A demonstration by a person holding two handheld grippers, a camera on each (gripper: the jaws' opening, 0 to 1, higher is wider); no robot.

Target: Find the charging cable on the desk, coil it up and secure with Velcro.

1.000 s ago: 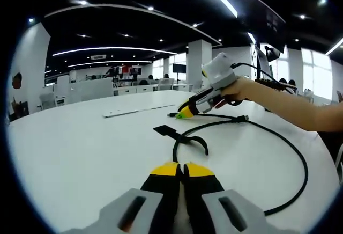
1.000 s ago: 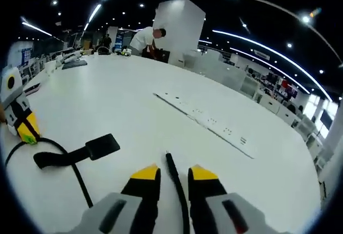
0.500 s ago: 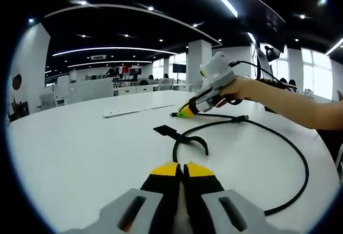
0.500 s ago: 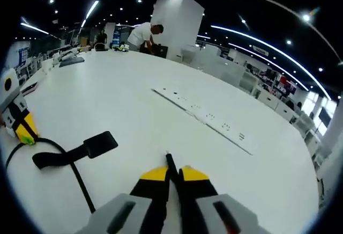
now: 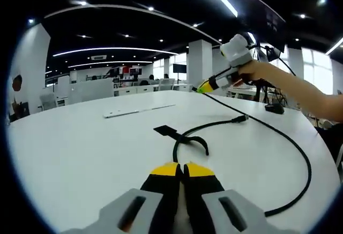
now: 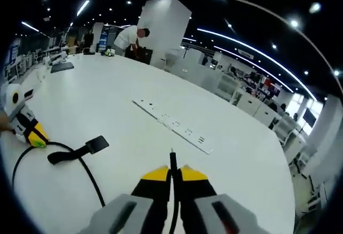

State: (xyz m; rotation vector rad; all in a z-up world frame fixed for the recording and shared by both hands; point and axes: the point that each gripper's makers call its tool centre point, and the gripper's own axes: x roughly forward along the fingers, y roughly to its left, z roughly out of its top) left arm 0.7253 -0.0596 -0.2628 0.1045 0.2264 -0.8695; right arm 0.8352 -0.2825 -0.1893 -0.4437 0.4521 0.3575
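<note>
In the left gripper view we see our left gripper low over the white desk, its yellow-tipped fingers pressed together with nothing visible between them. Ahead of them the black charging cable lies on the desk in a wide open loop that curves round to the right, and its black Velcro strap lies flat just beyond the fingertips, attached to the cable near the loop's inner bend. Farther back on the right, a hand holds the right gripper raised above the desk, and a cable end runs taut from its tip down to the desk surface. In the right gripper view the right gripper's fingers are closed on the thin cable end, which sticks out a little past the tips. In that view the cable and the strap lie to the left on the desk, with the left gripper beside them at the far left. A long white power strip lies across the desk farther away.
</note>
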